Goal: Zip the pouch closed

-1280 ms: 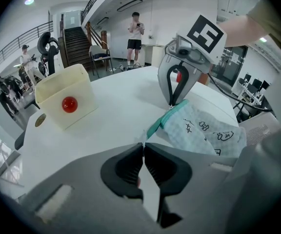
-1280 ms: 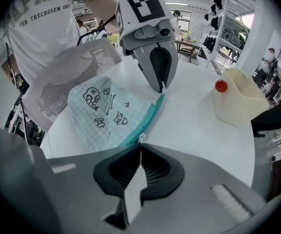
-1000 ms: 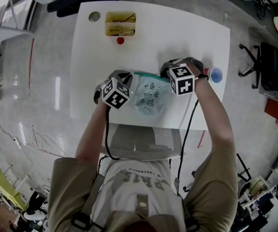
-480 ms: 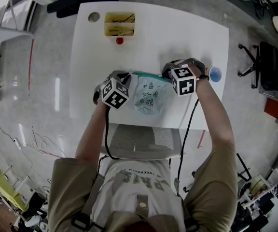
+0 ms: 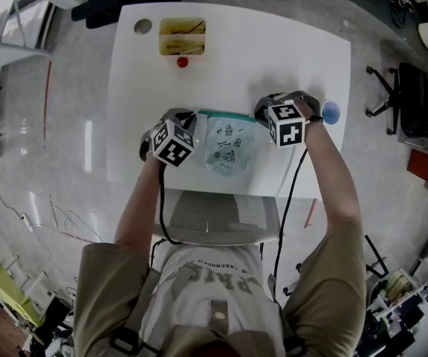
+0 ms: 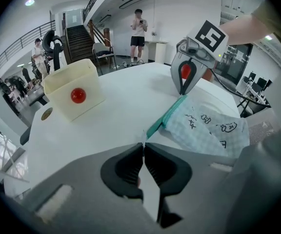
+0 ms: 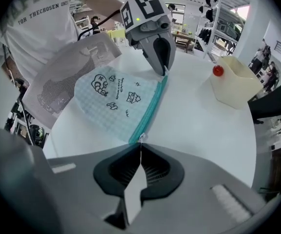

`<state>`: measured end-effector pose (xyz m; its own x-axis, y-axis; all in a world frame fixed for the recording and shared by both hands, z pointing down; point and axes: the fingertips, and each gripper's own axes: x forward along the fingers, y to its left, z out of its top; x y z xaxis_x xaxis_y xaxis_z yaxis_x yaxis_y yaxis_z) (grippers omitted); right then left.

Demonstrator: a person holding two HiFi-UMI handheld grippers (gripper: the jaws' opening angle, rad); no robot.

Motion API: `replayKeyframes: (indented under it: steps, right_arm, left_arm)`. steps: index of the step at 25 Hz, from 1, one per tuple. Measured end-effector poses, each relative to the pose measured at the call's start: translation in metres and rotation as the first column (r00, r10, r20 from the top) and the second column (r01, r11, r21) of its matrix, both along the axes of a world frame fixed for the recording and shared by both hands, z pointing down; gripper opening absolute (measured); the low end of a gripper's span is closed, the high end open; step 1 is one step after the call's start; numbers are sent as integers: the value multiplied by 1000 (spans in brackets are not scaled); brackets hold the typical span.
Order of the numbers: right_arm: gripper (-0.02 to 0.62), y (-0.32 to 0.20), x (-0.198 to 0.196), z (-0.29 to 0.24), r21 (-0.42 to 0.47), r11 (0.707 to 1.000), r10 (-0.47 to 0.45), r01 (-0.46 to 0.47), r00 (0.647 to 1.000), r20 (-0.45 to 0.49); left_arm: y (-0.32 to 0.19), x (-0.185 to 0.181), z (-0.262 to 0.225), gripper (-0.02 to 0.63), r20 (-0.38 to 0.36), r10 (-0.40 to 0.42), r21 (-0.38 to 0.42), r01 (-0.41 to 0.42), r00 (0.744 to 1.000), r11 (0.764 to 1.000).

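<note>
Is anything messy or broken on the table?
Nothing stands out. The pouch lies flat on the table, with the left gripper and the right gripper each shut on one end of its teal zip edge. The red ball sits beside the bin.

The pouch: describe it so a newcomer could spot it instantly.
On the white table, by its near edge, the pouch lies between the left gripper and right gripper. It alone is cloth: pale checked fabric with black doodles and a teal zipper along its far side.
</note>
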<state>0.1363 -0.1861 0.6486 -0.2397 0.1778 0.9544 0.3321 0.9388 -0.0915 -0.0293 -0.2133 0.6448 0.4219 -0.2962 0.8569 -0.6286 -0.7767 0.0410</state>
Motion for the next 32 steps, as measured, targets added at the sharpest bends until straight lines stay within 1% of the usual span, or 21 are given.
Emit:
replayKeyframes:
  steps: [10,13,17,18,19,20,22,23,25,27,30,32]
  right_arm:
    - [5,0,1,5,-4,999,34,-34,999,-1]
    - [6,-1,1,5,-8,998,66,-66,998,12]
    - [11,-4,1,5,2,992,122,-123,992,29]
    - [12,-5,2,5,1,990,139,-139,990,32]
    - [29,-5,4,5,0,987,158,-158,987,34]
    - [51,-6,5,4,-2,984,178,-178,983,37]
    - [60,-7,6,3,-1,978,208,-209,977,49]
    - [63,-7,6,2,2,975,221,-221,974,59]
    - [69,-9,5,-2,7,967,255,-256,963,90]
    - [69,-12,3,-9,7,951,306,-310,943,133]
    - [69,-14,3,-18,10,922,379,-388,906,190]
    - [69,-15,3,-23,-1,895,436,-447,872,224]
  left_arm:
    - [2,2,2,25,16,-7,1,7,1000,1000]
    - [3,3,3,26,25,-6,7,5,1000,1000]
    - [4,5,2,34,-1,-26,2,26,1000,1000]
    - [6,7,2,54,-5,-20,-2,20,1000,1000]
    - [8,9,2,91,-7,-12,-6,12,1000,1000]
    - [9,10,3,114,-6,-5,-9,5,1000,1000]
    - [10,11,3,120,-3,3,-9,-3,1000,1000]
    - [10,11,3,145,-4,5,-10,-5,1000,1000]
    - [10,11,2,157,-6,6,-11,-6,1000,1000]
    - [12,12,1,170,-6,4,-10,-4,1000,1000]
    - [13,11,-2,170,-7,-11,-2,11,1000,1000]
    - [12,8,-4,170,-7,-33,4,33,999,999]
